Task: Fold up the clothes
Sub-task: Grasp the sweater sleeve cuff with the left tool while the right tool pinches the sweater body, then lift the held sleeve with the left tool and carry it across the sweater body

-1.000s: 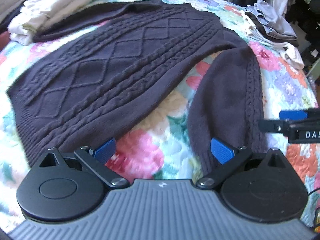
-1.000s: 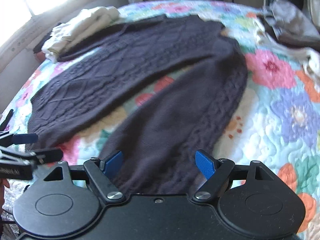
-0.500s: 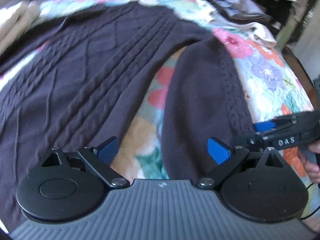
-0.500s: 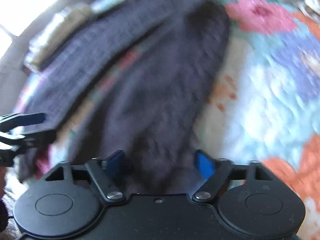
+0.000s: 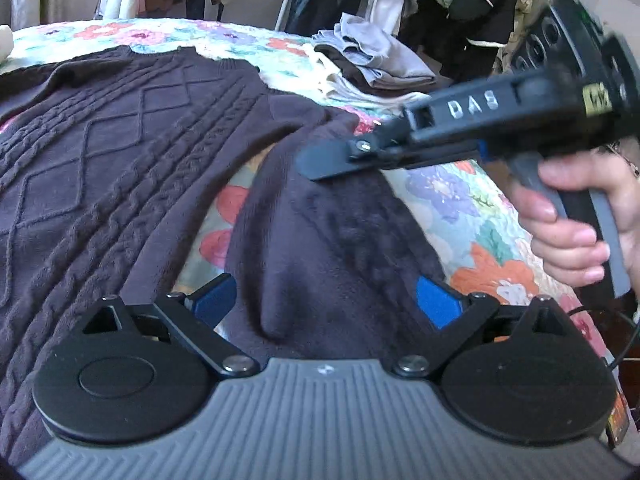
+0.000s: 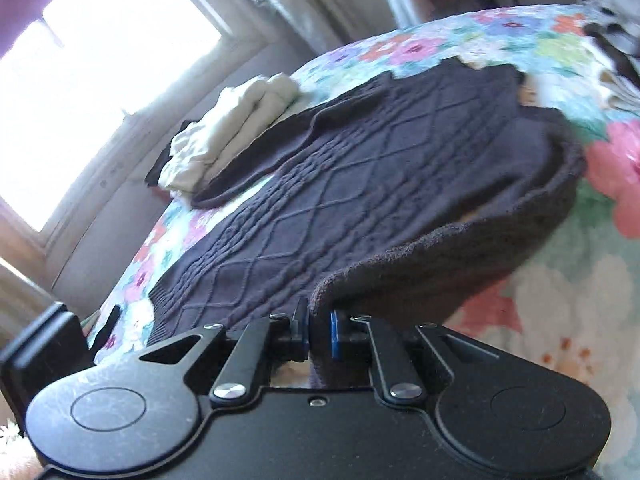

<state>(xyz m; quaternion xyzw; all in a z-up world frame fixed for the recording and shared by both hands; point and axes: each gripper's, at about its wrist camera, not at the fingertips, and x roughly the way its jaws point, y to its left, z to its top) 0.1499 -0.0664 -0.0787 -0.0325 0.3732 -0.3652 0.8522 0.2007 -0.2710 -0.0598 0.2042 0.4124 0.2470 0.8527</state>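
Right gripper [image 6: 319, 336] is pinching the sleeve [image 6: 460, 248] edge of the dark cable-knit sweater [image 5: 120, 152], which is lying flat on the floral quilt [image 5: 452, 208]. Left gripper [image 5: 326, 304] is hovering over the same sleeve, fingers wide apart. Knit looks thick, soft and droopy; likely stretching under its own weight, so gripping near cuff and shoulder seam seems safest.

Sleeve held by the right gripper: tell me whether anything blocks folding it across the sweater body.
Nothing visible does. The right gripper pinches the sleeve, lifted over the sweater body, whose cable-knit front lies bare; the cream clothes sit beyond it.
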